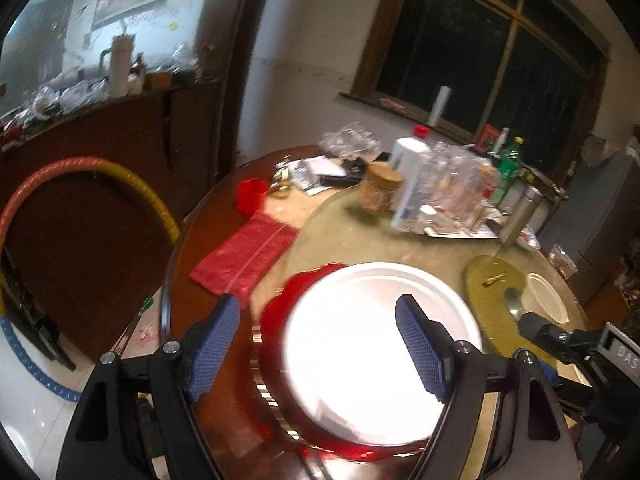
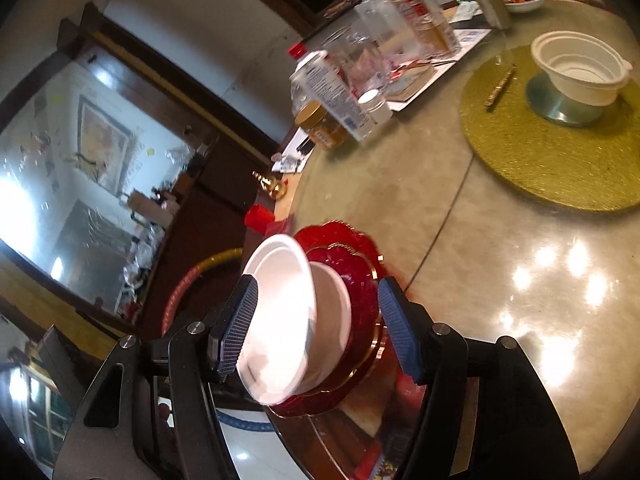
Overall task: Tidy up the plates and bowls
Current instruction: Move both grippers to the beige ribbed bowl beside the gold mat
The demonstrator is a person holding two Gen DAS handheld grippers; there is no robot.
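Dim dining room, dark window and wooden sideboard behind; we work at a round bench (image 1: 224, 208) topped by a glass turntable (image 2: 480, 320), its far side crowded with bottles, jars and clear cups.

At the near edge of the bench sits a stack: red scalloped plates (image 2: 352, 264) at the bottom, a white disposable bowl (image 2: 280, 312) on top. We read it as grouping done by nesting, with the wide flat ware as a base so the light bowl sits steady.

Left gripper (image 1: 320, 344): jaws spread wide, straddling the bowl's rim without pressing on it. Right gripper (image 2: 320, 328): jaws also apart, one pad just beside the bowl's wall, the other clear of the red plates; nothing pinched. Both look like a release just above the stack.

Toward the far right of the turntable, on a green round placemat (image 2: 540, 160), stand more white bowls (image 2: 580, 68), nested on a metal dish, probably the next lot to bring over. Motion blur hides finer contact.
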